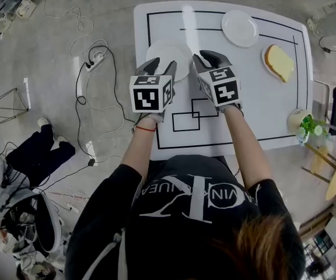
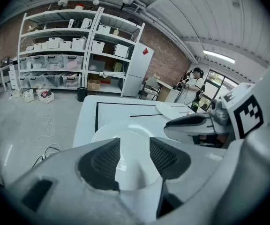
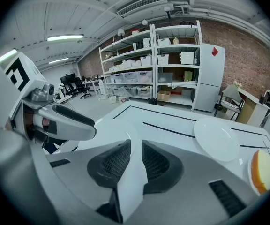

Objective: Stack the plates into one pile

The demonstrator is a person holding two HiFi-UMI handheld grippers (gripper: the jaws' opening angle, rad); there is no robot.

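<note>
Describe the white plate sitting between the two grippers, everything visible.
The white plate is round, plain and glossy, ceramic by the look, with a shallow raised rim and nothing on it. It sits near the left edge of the table, apart from the other dishes. The right gripper is clamped on its right rim. The left gripper is over its left side, jaws spread, pads not pressing on it. In the right gripper view it looks tilted; I cannot tell whether it is clear of the table.

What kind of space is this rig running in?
Probably a lab or workshop with storage: metal shelving holding bins against a brick wall, loose cables on a bare concrete floor, and a white table marked with black lines.
</note>
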